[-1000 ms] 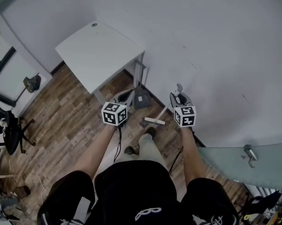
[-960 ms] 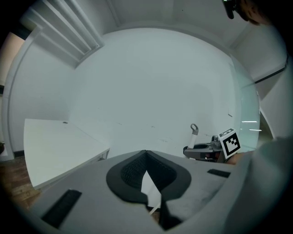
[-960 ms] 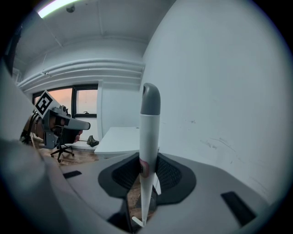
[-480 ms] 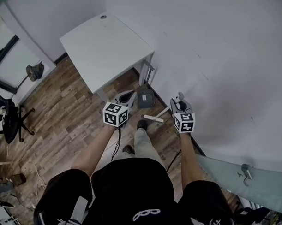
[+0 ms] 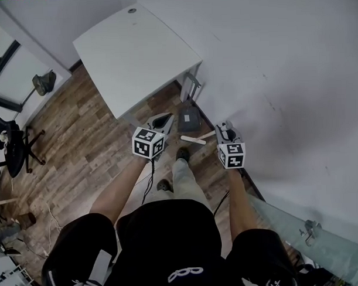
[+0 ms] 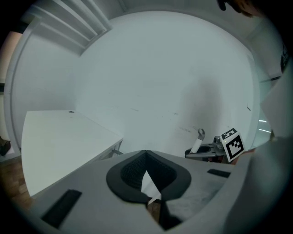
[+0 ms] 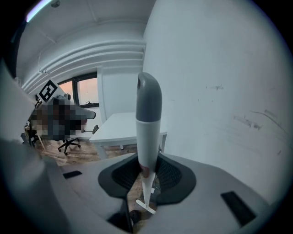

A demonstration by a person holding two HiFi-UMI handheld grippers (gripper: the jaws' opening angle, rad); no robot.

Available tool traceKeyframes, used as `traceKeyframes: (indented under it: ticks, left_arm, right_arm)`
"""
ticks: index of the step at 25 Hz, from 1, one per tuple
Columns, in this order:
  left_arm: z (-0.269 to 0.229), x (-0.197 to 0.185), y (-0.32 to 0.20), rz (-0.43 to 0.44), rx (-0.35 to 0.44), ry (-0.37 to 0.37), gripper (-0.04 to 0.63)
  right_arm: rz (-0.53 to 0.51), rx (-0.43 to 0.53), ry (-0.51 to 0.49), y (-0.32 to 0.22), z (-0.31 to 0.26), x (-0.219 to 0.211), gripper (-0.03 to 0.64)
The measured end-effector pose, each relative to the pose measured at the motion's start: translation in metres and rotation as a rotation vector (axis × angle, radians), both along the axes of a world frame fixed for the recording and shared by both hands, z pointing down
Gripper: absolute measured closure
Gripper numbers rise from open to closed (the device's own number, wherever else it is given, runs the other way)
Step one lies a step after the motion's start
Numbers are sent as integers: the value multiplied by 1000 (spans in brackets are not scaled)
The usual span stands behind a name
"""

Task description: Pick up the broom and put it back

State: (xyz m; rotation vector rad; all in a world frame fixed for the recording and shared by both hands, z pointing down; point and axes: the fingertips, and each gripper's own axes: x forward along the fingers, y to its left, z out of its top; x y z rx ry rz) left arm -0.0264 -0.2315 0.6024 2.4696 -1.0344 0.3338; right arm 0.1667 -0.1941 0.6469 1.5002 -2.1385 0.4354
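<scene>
The broom has a white handle with a grey cap (image 7: 149,103) and a small white head (image 5: 193,140) that hangs low over the wooden floor. My right gripper (image 5: 225,128) is shut on the handle (image 7: 146,157), which stands up between its jaws, close to the white wall. My left gripper (image 5: 166,117) is to the left of the broom head and apart from it, its tips near the dark grey dustpan (image 5: 190,118). In the left gripper view its jaws (image 6: 145,155) look shut, with only a white sliver showing in the gap behind the tips.
A white table (image 5: 135,53) stands against the wall just beyond the dustpan. The white wall (image 5: 282,77) runs along the right. A glass door with a handle (image 5: 308,232) is at lower right, and an office chair (image 5: 15,154) stands at far left.
Both grippers have moved forward and down towards the wall and floor. The broom head has come closer to the dustpan. The right gripper's hold on the handle is unchanged.
</scene>
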Motion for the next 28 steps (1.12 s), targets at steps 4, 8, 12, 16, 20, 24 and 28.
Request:
traceKeyframes:
  ticks: [4, 8, 12, 16, 20, 24, 28]
  left_arm:
    - [12, -1, -19, -4, -22, -22, 578]
    - [22, 2, -41, -11, -39, -36, 578]
    - [35, 5, -59, -12, -60, -43, 577]
    - [51, 9, -74, -11, -88, -50, 578]
    - [66, 10, -94, -21, -109, -55, 578]
    - [75, 9, -116, -40, -122, -54, 578]
    - [80, 9, -135, -56, -126, -49, 578]
  right_arm:
    - [-17, -28, -2, -22, 20, -4, 502]
    - [-33, -69, 2, -46, 43, -6, 502]
    - [-63, -102, 17, -70, 65, -9, 502]
    - [-89, -139, 27, -89, 86, -11, 502]
    - [-113, -166, 24, -113, 108, -14, 502]
    - [-134, -154, 9, -148, 112, -22, 502]
    - [-150, -152, 0, -178, 115, -27, 502]
